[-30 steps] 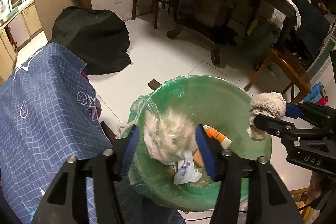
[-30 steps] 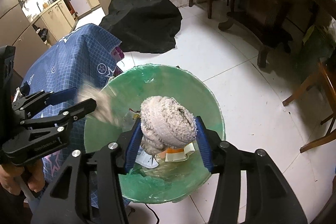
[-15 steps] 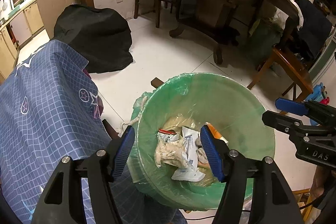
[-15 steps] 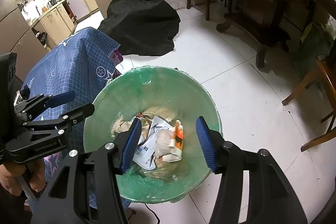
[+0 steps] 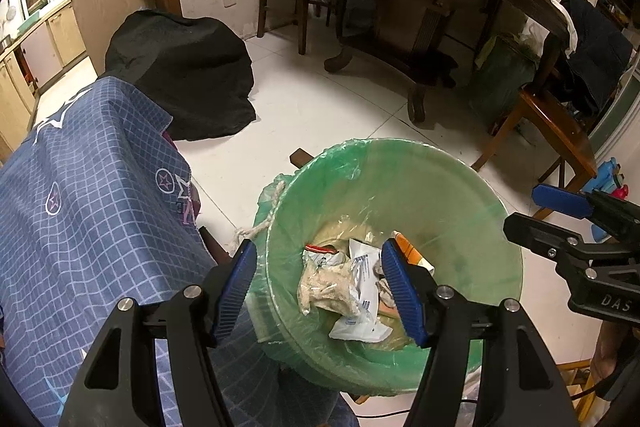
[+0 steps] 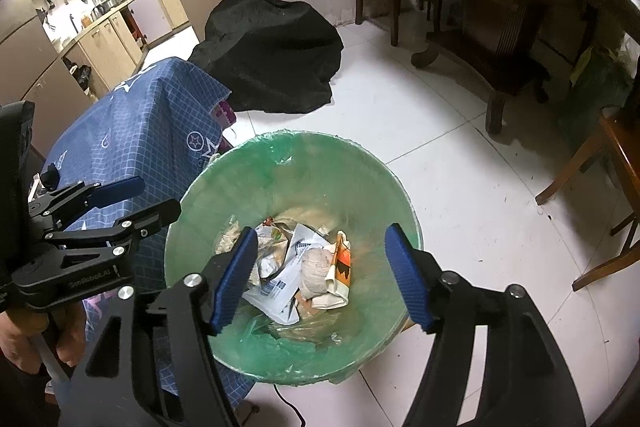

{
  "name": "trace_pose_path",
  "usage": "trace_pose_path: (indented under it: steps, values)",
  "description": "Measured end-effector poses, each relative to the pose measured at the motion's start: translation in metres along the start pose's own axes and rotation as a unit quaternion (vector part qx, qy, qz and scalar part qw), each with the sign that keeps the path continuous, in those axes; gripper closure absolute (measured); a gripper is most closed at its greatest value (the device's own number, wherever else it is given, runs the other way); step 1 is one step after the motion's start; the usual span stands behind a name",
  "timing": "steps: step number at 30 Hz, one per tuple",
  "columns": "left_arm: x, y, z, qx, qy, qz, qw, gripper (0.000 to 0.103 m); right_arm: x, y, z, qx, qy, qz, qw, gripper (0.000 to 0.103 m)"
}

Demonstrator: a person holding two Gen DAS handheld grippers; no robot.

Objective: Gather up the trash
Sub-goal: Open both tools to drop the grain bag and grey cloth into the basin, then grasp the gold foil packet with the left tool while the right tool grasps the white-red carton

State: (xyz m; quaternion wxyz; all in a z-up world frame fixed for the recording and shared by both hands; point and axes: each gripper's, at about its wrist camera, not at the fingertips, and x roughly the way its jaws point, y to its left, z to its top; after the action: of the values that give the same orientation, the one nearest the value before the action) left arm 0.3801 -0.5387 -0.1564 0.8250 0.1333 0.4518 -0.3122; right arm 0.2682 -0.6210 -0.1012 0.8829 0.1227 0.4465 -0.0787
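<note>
Both grippers hang over one green-lined bin [image 5: 432, 187]: my left gripper [image 5: 320, 287] gapes empty, my right gripper [image 6: 320, 275] is opening, nothing between its jaws. Two wool wads [image 6: 316, 267] lie inside among wrappers [image 5: 360, 283].

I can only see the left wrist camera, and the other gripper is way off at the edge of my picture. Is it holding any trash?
Observer: No. The right gripper has nothing between its fingers. Its jaws are opening above the green-lined bin.
Child: What's under it in the bin?
Observer: A round beige wad lies against an orange-printed wrapper. In your view a gripper finger mostly hides both.
Child: Who's holding my gripper?
Observer: A hand is wrapped around the handle of the left gripper. It shows at the lower left of the right wrist view.
</note>
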Motion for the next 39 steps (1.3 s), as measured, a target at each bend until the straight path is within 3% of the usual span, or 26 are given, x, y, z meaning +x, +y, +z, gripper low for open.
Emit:
trace_pose_path:
  steps: [5,11,18,23,28,33,37,39]
  values:
    - [-0.025,0.017,-0.012,-0.006,-0.018,-0.002,0.9998,0.037,-0.031,0.023,-0.010,-0.028,-0.060,-0.012,0.998,0.024]
    - [-0.063,0.058,-0.046,-0.015,-0.039,0.017,0.9990,0.035,-0.060,0.069,-0.035,-0.051,-0.123,0.014,0.991,0.018]
    - [-0.108,0.113,-0.093,-0.046,-0.058,0.028,0.9969,0.034,-0.072,0.117,-0.064,-0.063,-0.147,0.061,0.985,0.016]
    - [-0.158,0.173,-0.134,-0.096,-0.089,0.047,0.9904,0.030,-0.078,0.157,-0.077,-0.086,-0.147,0.098,0.980,0.015]
    - [-0.211,0.264,-0.189,-0.165,-0.112,0.123,0.9721,0.026,-0.071,0.193,-0.085,-0.107,-0.133,0.130,0.977,0.014]
    - [-0.252,0.374,-0.242,-0.258,-0.117,0.200,0.9380,0.025,-0.050,0.231,-0.091,-0.121,-0.106,0.159,0.974,0.014]
    - [-0.274,0.448,-0.266,-0.347,-0.120,0.211,0.9058,0.025,-0.038,0.271,-0.084,-0.152,-0.097,0.185,0.966,0.014]
    - [-0.279,0.472,-0.279,-0.383,-0.114,0.194,0.8961,0.024,-0.036,0.301,-0.078,-0.175,-0.094,0.208,0.958,0.014]
